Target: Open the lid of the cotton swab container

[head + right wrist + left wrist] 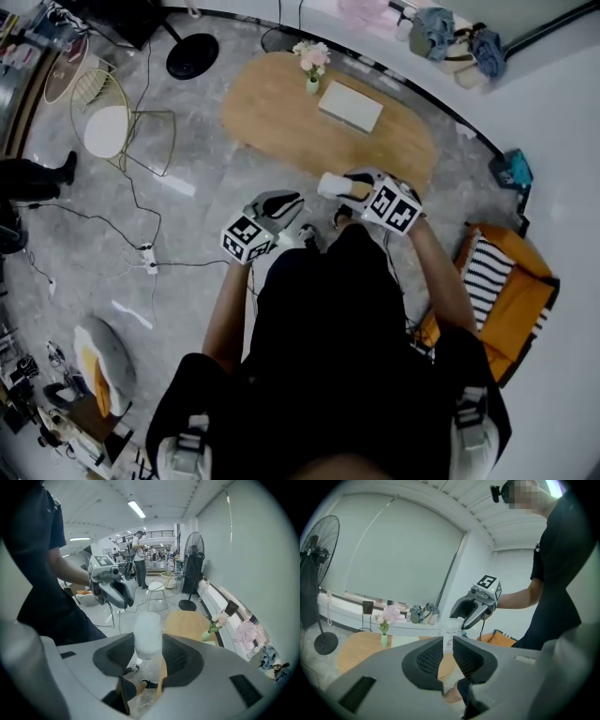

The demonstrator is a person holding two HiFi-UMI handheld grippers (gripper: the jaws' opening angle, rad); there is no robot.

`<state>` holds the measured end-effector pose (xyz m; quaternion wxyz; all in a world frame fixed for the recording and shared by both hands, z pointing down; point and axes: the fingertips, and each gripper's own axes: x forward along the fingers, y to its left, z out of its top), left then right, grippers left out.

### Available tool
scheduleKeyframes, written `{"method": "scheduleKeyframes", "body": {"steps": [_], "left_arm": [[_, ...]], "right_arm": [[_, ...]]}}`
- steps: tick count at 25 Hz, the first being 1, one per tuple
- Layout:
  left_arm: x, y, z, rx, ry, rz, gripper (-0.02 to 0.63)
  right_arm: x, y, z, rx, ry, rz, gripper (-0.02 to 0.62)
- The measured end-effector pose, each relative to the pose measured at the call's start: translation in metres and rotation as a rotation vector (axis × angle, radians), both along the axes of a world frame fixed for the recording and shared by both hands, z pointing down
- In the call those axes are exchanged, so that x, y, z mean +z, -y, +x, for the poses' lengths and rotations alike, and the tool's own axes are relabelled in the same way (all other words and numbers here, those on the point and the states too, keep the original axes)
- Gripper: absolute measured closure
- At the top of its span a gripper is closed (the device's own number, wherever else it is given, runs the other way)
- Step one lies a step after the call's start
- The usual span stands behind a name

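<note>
The cotton swab container [147, 634] is a small frosted white cylinder with a clear lower part. My right gripper [148, 651] is shut on it, one pad pressing each side. In the head view the container [329, 185] sticks out leftward from the right gripper [343, 186], over the wooden table's near edge. My left gripper [298, 201] hovers a short way to its left, apart from it. In the left gripper view, the left gripper [448, 649] has a narrow gap between its jaws with nothing in it. The container [450, 633] shows beyond that gap, under the right gripper [474, 607].
An oval wooden table [281, 117] carries a flower vase [312, 67] and a flat white box [351, 106]. A wire chair [112, 117] and a fan base [192, 56] stand at the left. Cables [141, 253] cross the floor. An orange cushion [511, 300] lies at the right.
</note>
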<state>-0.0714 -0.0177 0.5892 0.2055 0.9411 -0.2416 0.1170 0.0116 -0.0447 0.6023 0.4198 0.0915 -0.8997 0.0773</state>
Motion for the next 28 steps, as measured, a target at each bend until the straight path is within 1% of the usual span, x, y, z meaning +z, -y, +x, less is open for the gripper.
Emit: {"method": "scheduleKeyframes", "body": {"steps": [3, 7, 9, 11, 13, 18, 22, 25, 28], "left_arm": [[-0.012, 0.0, 0.007, 0.046, 0.005, 0.032, 0.495], [-0.022, 0.003, 0.016, 0.1, 0.024, 0.077, 0.429], [-0.023, -0.003, 0.021, 0.151, 0.048, 0.096, 0.391], [-0.026, -0.007, 0.029, 0.196, 0.061, 0.113, 0.366], [-0.031, -0.01, 0.039, 0.221, 0.05, 0.115, 0.36], [-0.042, -0.013, 0.053, 0.255, -0.02, 0.105, 0.36], [-0.058, -0.021, 0.064, 0.308, -0.069, 0.106, 0.36], [-0.071, -0.023, 0.066, 0.329, -0.108, 0.109, 0.364], [-0.074, -0.019, 0.064, 0.335, -0.114, 0.119, 0.37]], "right_arm": [[-0.027, -0.003, -0.006, -0.01, 0.043, -0.003, 0.419], [-0.059, -0.01, -0.014, -0.036, 0.07, 0.016, 0.42], [-0.071, -0.016, -0.023, -0.055, 0.084, 0.027, 0.42], [-0.082, -0.02, -0.028, -0.076, 0.099, 0.024, 0.422], [-0.09, -0.027, -0.029, -0.101, 0.111, 0.011, 0.422], [-0.105, -0.035, -0.028, -0.146, 0.149, -0.015, 0.422], [-0.117, -0.043, -0.026, -0.171, 0.194, -0.047, 0.422], [-0.125, -0.044, -0.029, -0.182, 0.225, -0.063, 0.422], [-0.127, -0.039, -0.031, -0.18, 0.236, -0.058, 0.422]]}}
